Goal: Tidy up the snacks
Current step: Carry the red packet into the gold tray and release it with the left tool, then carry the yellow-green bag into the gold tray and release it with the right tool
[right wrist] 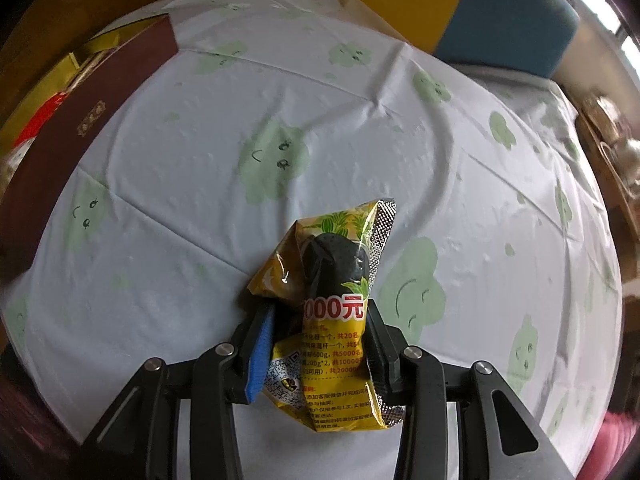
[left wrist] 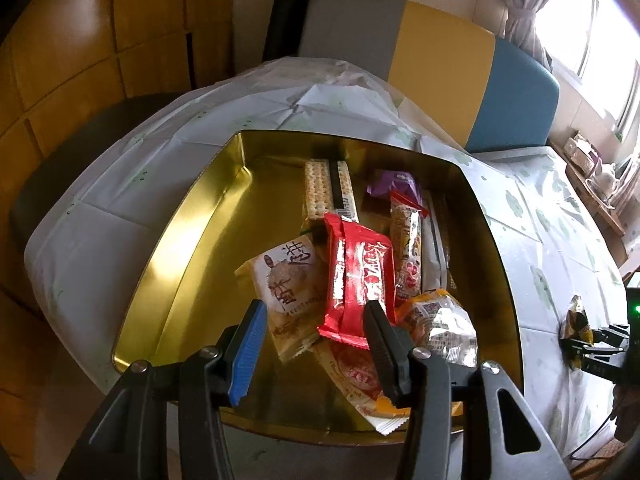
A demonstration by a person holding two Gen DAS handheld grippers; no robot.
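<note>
Your right tool (right wrist: 318,344) is clamped on a yellow snack packet (right wrist: 334,280), lower centre of the right wrist view, above the surface (right wrist: 280,100); red "000元" legible, fine print below too small to read. Left tool (left wrist: 316,344) is apart, empty, over the gold tin (left wrist: 192,248) holding a red bar (left wrist: 352,280) and a cracker pack (left wrist: 326,192). Maroon box (right wrist: 92,120), upper left: label unreadable.

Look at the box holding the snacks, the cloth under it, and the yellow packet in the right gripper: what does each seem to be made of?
Box: probably metal tin, with a glossy gold inside that mirrors the snacks.
Tablecloth: likely thin plastic sheet, with sharp fold lines, small puckers and printed green clouds.
Yellow packet: printed plastic film, apparently foil-lined, shiny, crinkled, with silvery edges, pinched in the right gripper.
</note>
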